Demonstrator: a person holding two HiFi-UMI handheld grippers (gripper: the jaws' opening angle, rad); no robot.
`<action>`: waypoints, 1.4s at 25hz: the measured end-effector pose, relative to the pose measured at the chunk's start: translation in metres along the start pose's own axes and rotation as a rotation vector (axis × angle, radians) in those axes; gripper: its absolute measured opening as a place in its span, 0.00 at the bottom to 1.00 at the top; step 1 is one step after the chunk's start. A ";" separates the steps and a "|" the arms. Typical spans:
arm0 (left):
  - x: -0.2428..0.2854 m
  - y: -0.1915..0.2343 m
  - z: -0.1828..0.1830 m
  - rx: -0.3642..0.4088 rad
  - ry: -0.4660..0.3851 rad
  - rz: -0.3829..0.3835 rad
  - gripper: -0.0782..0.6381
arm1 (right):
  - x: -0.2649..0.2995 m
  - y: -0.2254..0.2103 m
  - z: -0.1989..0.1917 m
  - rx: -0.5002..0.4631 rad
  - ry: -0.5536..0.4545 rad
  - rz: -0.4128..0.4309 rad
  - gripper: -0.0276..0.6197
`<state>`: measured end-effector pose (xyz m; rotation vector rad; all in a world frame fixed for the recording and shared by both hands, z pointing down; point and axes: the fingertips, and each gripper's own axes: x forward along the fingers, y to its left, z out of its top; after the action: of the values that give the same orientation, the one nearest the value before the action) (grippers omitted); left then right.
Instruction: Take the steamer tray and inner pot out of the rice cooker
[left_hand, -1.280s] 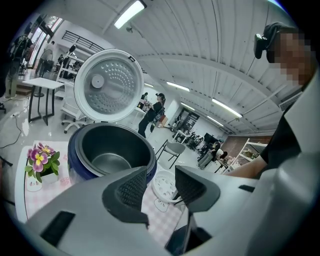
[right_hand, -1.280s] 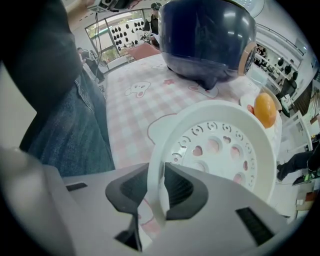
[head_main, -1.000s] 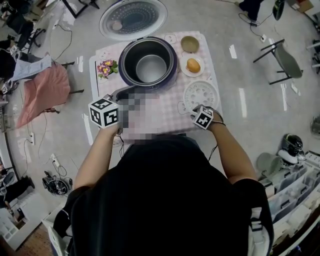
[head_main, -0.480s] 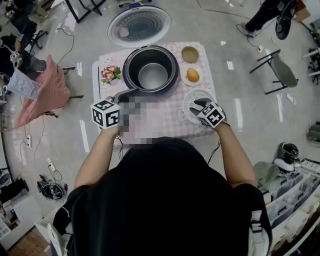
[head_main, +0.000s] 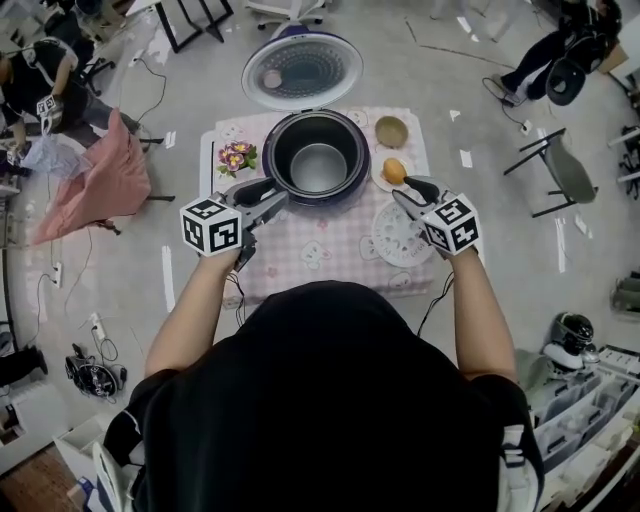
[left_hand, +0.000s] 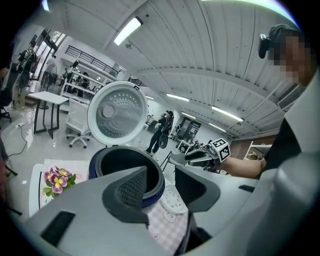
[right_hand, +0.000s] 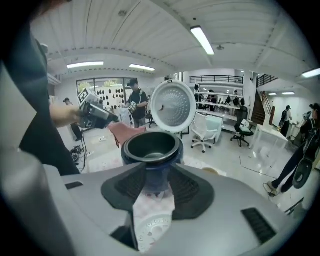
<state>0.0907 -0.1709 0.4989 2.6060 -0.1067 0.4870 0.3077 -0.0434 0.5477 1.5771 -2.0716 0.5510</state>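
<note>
The steamer tray lies flat on the checked worktop at the near right, just beside the rice cooker, so that half of the job looks done. The inner pot is seated down inside the cooker. The lid is tipped back on the far side, which leaves the mouth free from above.

The left tongs hang at the cooker's near left rim, spread wide and empty. Their own view looks past parted jaws to that rim, with nothing pressed between the pads. The right tongs hang over the tray's far edge. Their jaws have just been opening and nothing is between them. Their view shows the tray on the cloth below the gap and the cooker straight ahead.

Both tools point at the cooker from opposite sides. That probably suits a two-point hold on the pot's lip, since a deep, smooth pot taken by one edge alone would likely tilt and scrape the cooker's wall.

The tray sits clear of the cooker (a sensible spot, out of the pot's way). A plate, a bowl and flowers crowd the far corners, so the near worktop seems the safest place for the pot.
</note>
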 end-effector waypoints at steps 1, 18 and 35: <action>-0.002 0.004 0.003 0.003 -0.006 0.008 0.38 | -0.001 -0.001 0.009 0.019 -0.033 0.004 0.29; -0.036 0.025 0.016 -0.002 -0.067 0.089 0.38 | -0.002 -0.006 0.068 0.148 -0.221 0.006 0.29; 0.005 0.083 -0.005 -0.010 0.033 0.205 0.34 | 0.064 -0.009 0.045 0.350 -0.134 0.074 0.29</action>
<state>0.0806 -0.2414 0.5424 2.5888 -0.3676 0.5991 0.2963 -0.1210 0.5494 1.7747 -2.2323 0.8979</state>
